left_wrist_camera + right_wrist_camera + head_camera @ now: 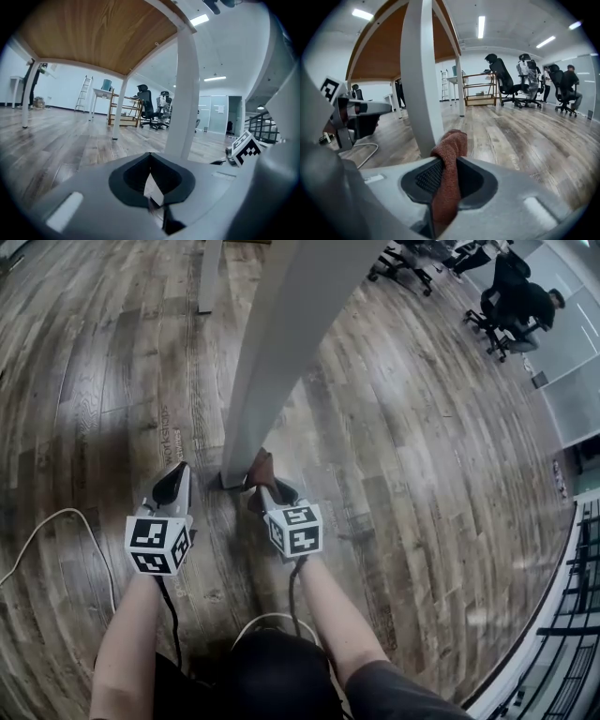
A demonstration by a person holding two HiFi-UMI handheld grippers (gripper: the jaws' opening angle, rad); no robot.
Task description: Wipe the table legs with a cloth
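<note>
right gripper [448,174]: clamped on the cloth [451,146], which pokes up out of the jaws
cloth: rust-brown, up against the foot of the white leg [281,343], right down by the floor [422,484]
left gripper [150,182]: jaws closed together, nothing in them, sitting just left of the leg and off it
leg: rises at a slant to a wood tabletop [103,33]
floor: wood planks, white cable [37,531] lying off to the left
background: office chairs [506,82] and a seated person [569,82], well away
</note>
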